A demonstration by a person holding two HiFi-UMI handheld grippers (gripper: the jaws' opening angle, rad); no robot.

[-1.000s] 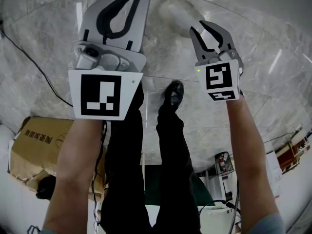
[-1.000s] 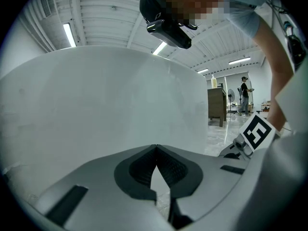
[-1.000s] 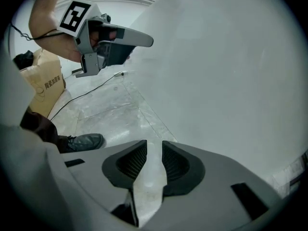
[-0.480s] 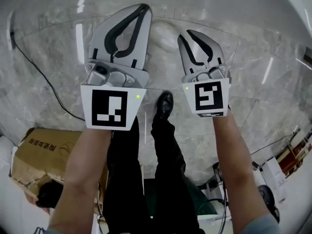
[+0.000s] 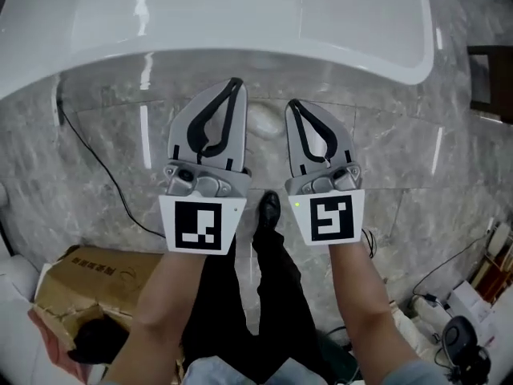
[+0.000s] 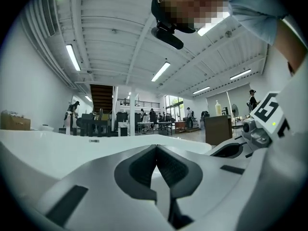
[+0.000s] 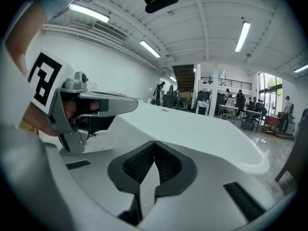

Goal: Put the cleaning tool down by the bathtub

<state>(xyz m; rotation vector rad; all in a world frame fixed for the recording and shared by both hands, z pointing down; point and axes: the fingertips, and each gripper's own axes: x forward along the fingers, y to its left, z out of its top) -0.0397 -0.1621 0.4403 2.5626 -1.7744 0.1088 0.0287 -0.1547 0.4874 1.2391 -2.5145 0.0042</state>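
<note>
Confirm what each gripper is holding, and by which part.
Nothing is held. The left gripper has its jaws together and empty; the right gripper has just been closing its jaws, with nothing between them.

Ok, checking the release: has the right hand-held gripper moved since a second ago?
Yes: the right hand-held gripper has risen away from the pale cleaning tool on the floor; its jaws have just closed, empty.

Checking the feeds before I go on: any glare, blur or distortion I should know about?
Head view: sharp; ceiling-light streaks glare on the marble floor and bathtub. Left gripper view: strong fisheye, dark corners, mosaic patch at top. Right gripper view: same fisheye, bathtub evenly lit.
</note>
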